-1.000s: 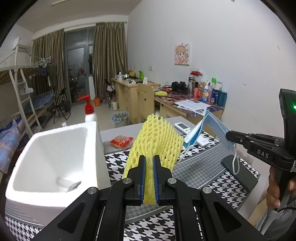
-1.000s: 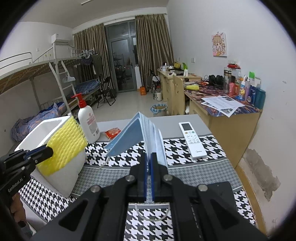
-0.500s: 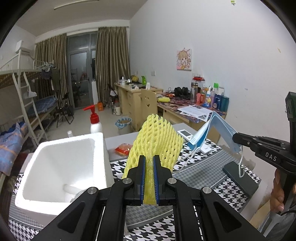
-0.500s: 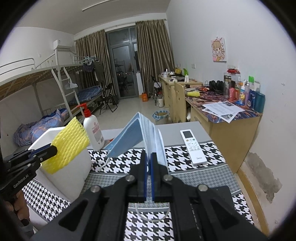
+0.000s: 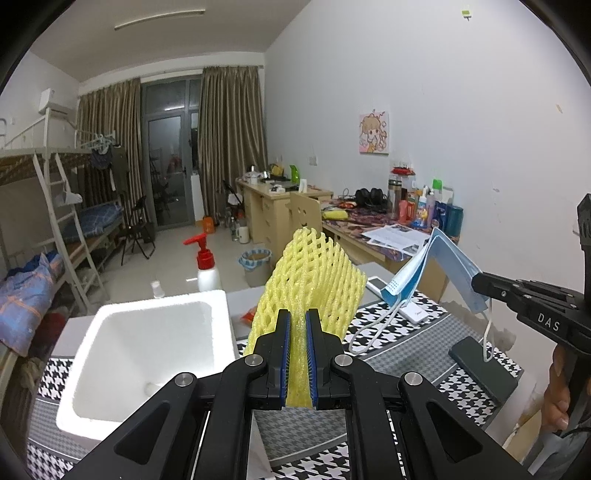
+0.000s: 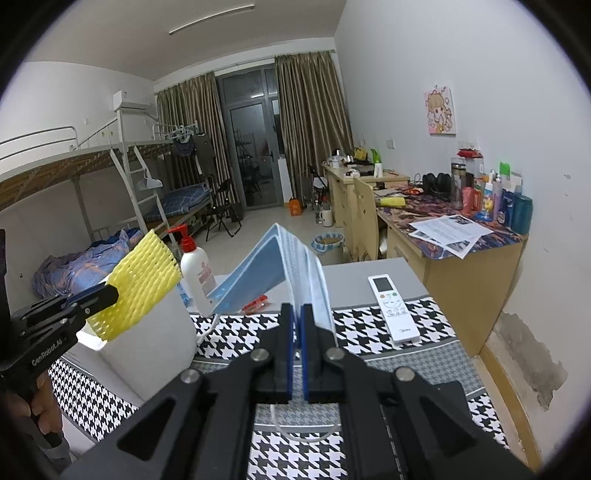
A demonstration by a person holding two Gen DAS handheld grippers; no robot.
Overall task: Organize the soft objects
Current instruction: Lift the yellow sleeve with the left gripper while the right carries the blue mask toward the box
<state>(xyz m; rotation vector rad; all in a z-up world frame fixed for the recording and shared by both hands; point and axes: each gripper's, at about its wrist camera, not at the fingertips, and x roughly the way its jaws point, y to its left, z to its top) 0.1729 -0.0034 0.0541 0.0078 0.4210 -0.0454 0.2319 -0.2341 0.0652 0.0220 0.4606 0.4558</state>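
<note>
**Two soft things held up over the table**

A yellow foam net [image 5: 310,273] is pinched tight in the left gripper [image 5: 298,321]. Its long side is pointed up and away, above the white foam box [image 5: 147,332]. A folded blue face mask [image 6: 280,266] is squeezed in the closed right gripper [image 6: 296,314], with its fold pointed up and its loops hung down over the checked tablecloth [image 6: 369,325].

White walls are lit by a ceiling tube light [image 6: 211,19]. A bunk bed [image 6: 74,166] is seen at left, brown curtains [image 6: 310,122] at centre, cluttered wooden desks [image 6: 454,236] at right.
</note>
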